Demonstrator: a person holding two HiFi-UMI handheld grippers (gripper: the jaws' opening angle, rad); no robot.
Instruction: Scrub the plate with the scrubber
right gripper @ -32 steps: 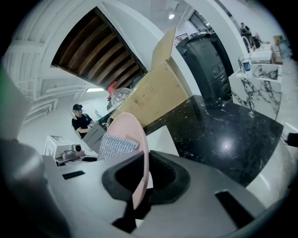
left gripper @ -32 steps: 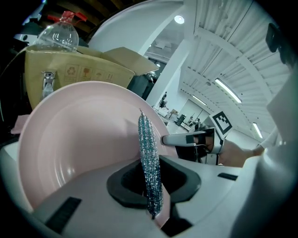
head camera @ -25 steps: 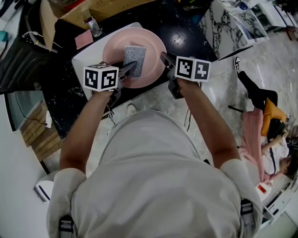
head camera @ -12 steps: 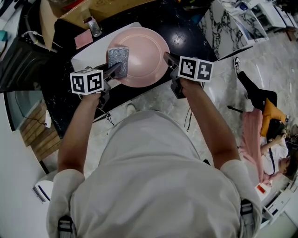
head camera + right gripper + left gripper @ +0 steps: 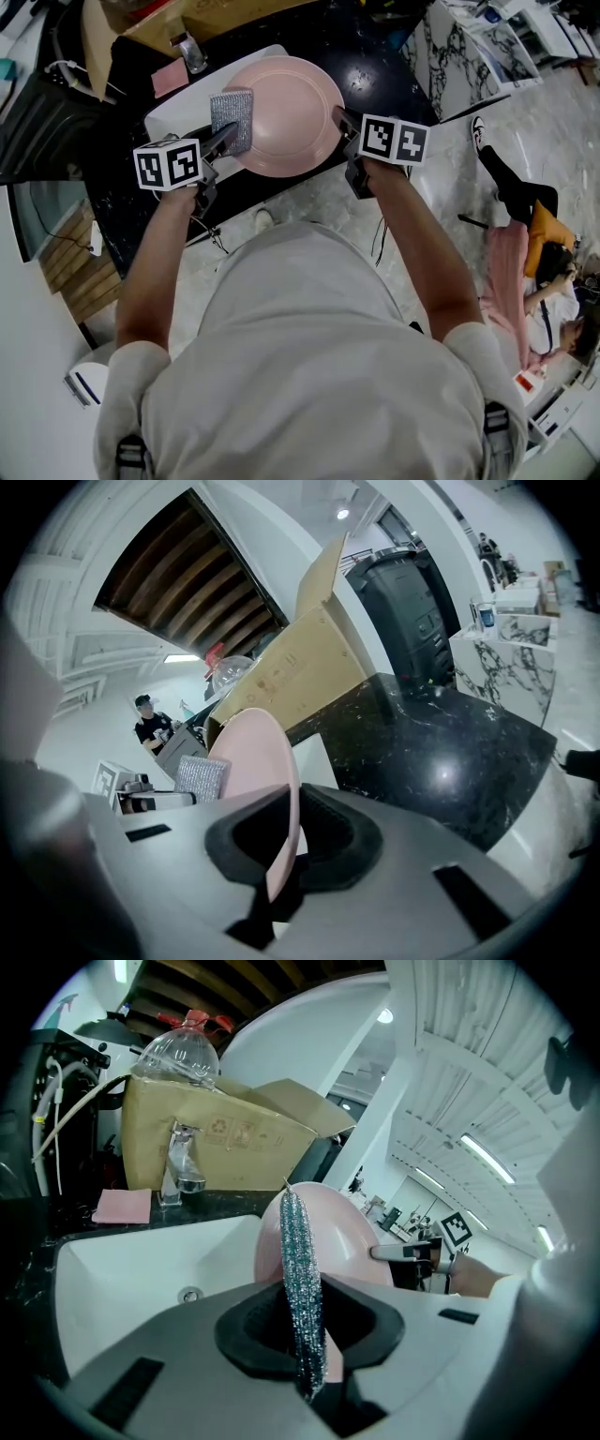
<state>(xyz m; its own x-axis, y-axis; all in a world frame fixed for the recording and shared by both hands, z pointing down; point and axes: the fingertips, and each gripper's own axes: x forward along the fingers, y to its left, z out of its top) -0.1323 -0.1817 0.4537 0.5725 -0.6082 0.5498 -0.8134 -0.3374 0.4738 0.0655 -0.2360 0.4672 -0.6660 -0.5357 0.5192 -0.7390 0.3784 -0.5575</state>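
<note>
Head view: a black counter carries a white sink, with a faucet and a cardboard box behind. The pink plate is held over the sink.

Left gripper view: the left gripper has its jaws clamped on the scrubber, seen edge-on at the plate's left rim.

Right gripper view: the right gripper has its jaws clamped on the plate's right rim. Open counter lies to the right.

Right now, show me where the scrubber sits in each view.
Head view: scrubber upper left of centre, over the plate's left rim.
Left gripper view: centre, edge-on between the jaws.
Right gripper view: left of centre, beside the plate.
Shared landmark: the pink plate, in all three.
</note>
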